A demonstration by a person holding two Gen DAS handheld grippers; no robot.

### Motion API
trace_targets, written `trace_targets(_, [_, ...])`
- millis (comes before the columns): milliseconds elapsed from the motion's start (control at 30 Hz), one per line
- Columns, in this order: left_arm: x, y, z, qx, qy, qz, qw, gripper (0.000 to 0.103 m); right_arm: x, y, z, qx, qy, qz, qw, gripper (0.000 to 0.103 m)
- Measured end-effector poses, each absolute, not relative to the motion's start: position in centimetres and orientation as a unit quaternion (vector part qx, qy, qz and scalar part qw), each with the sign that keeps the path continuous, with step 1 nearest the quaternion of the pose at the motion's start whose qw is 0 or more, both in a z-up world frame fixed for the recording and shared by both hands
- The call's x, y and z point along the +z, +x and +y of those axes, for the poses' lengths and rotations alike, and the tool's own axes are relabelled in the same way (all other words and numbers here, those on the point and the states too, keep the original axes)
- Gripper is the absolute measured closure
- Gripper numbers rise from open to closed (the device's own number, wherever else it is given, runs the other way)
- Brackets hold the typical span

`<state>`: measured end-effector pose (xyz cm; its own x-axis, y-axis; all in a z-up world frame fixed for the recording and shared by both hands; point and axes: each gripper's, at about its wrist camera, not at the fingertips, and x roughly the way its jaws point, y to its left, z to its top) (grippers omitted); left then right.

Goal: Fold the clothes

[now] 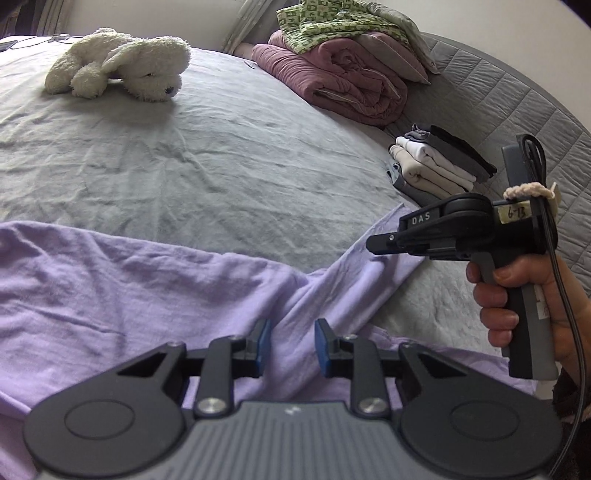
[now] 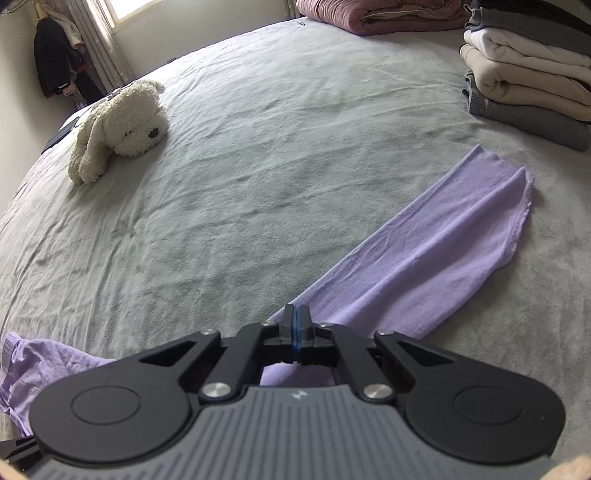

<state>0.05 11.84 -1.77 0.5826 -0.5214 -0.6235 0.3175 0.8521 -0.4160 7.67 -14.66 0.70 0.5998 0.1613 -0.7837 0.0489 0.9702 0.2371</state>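
Observation:
A lilac garment (image 1: 147,288) lies spread on the grey bed sheet (image 1: 184,155), with one long sleeve (image 2: 443,240) stretched out toward the right. My left gripper (image 1: 291,332) hovers low over the garment where the sleeve joins the body. Its blue pads (image 1: 263,343) stand apart, and the cloth runs under the gap. My right gripper (image 2: 296,314) is shut, pads pressed together just above the near end of the sleeve, and I see nothing between them. In the left wrist view the right gripper (image 1: 373,245) shows from the side, held by a hand (image 1: 498,306).
A stack of folded clothes (image 1: 439,162) (image 2: 524,74) sits at the right of the bed. A white plush dog (image 1: 122,62) (image 2: 122,125) lies at the far left. A pink quilt (image 1: 343,77) with green patterned cloth (image 1: 332,26) is piled at the back, beside a quilted grey headboard (image 1: 498,99).

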Motion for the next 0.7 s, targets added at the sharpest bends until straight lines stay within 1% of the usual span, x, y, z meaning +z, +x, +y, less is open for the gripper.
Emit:
trace_targets(200, [-1.8,-0.1,11.9,-0.236,-0.126,0.384,0.884,0.076,2.1,6.0,-15.7,0.036,0.118,0.436,0.891,0.103])
trace_targets(233, [-1.9,0.0,11.9,-0.234,-0.123,0.385,0.884,0.076,2.2,6.1,-15.7,0.036,0.119,0.437,0.891,0.102])
trace_targets(300, [-2.2,0.0,11.8,-0.229,-0.118,0.387,0.885,0.076,2.3,6.4,-15.7,0.036,0.126,0.441,0.888,0.089])
trace_targets(333, [-2.3,0.1,11.7,-0.226,-0.115,0.389,0.886,0.076,2.3,6.6,-15.5,0.036,0.127,0.443,0.887,0.088])
trace_targets(367, [-2.4,0.1,11.8,-0.226,-0.114,0.389,0.886,0.076,2.2,6.8,-15.3,0.036,0.128,0.446,0.885,0.083])
trace_targets(400, [-2.4,0.1,11.8,-0.227,-0.115,0.388,0.886,0.076,2.1,7.1,-14.9,0.037,0.128,0.448,0.884,0.069])
trace_targets(433, [-2.4,0.1,11.9,-0.228,-0.115,0.387,0.886,0.076,1.9,7.4,-14.6,0.037,0.128,0.45,0.883,0.064])
trace_targets(467, [-2.4,0.1,12.0,-0.228,-0.117,0.386,0.886,0.076,1.8,7.7,-14.3,0.037,0.127,0.452,0.882,0.062])
trace_targets(667, [-2.6,0.6,12.5,-0.234,-0.122,0.392,0.881,0.076,0.2,9.8,-12.1,0.02,0.108,0.468,0.877,0.063])
trace_targets(700, [-2.6,0.6,12.5,-0.235,-0.123,0.393,0.88,0.076,-0.3,10.1,-11.8,0.012,0.102,0.47,0.876,0.069])
